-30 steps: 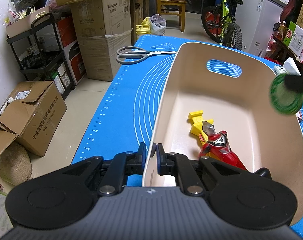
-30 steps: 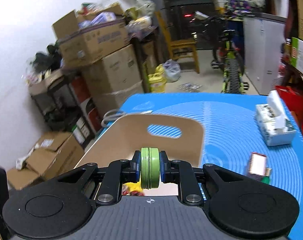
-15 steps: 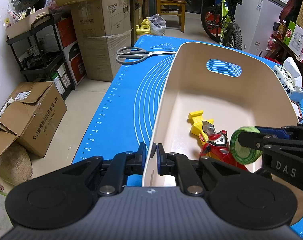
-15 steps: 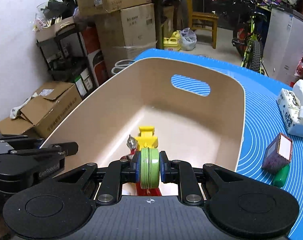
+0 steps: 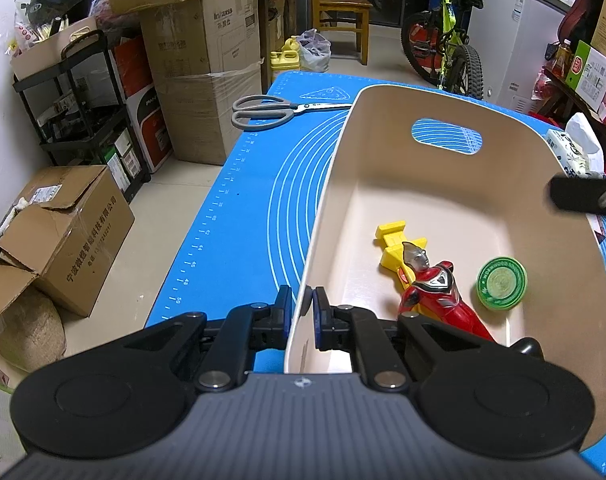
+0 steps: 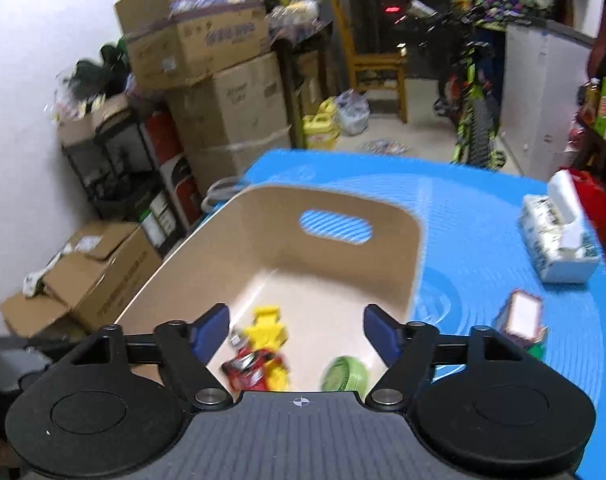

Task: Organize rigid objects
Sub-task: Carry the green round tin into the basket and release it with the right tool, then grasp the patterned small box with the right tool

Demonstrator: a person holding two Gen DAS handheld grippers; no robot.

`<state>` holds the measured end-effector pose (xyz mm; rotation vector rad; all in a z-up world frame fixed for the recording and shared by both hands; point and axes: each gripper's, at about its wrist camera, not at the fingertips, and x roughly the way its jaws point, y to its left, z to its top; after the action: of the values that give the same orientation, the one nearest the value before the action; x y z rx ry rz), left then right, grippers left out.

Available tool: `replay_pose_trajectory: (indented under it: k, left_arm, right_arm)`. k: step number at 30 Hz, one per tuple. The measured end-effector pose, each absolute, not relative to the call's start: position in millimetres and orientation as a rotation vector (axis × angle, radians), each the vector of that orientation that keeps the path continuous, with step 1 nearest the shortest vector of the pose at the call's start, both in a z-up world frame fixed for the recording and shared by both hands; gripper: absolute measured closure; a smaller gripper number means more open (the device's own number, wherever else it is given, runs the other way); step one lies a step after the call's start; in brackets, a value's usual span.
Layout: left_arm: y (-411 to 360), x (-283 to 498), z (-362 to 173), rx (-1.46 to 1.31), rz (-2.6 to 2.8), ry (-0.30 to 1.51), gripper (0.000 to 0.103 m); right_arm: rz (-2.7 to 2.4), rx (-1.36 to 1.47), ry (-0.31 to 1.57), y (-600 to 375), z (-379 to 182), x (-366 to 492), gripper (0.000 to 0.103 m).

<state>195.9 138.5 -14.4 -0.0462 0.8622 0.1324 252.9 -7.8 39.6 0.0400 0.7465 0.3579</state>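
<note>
- Green disc (image 5: 501, 283) lies on the beige bin (image 5: 443, 184) floor, at 3 o'clock of the red toy figure (image 5: 435, 292).
- Left gripper (image 5: 302, 307) is clamped on the bin's near wall.
- Right gripper (image 6: 295, 330) is opening, jaws wide, nothing between them.
- Scissors (image 5: 271, 110) lie at 11 o'clock beyond the bin.

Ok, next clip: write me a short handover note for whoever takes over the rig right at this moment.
Left gripper: shut on the near rim of the beige bin, steadying it.
Right gripper: jaws opening, nothing between them, above the bin.
In the bin: green disc, red figure, yellow toy.
Left on the blue mat: scissors, small box, tissue pack, if that counts as rigid.
</note>
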Motion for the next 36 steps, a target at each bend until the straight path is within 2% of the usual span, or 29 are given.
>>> replay_pose_trajectory:
  k: [4,6,16,24,36]
  left_arm:
    - [138,196,-14,-0.041,0.131,0.862,0.090]
    - [138,196,-14,-0.042,0.131,0.862,0.090]
    - [138,195,-15,-0.038,0.130,0.863,0.090]
    - [139,196,-14,-0.048,0.129,0.868,0.090]
    - [139,196,-14,-0.048,0.128,0.868,0.090]
  right_arm:
    - [0.292,0.045,0.699,-34,50,258,0.012]
    - [0.252,0.044,0.684,-49,50,262,0.011]
    - [0.041,0.041,0.728,-117,11,298,0.011]
    - [0.005,-0.033,0.806,-129,-37,318,0.011]
    - [-0.032,0.031,0.816,-143,-68,343,0.011]
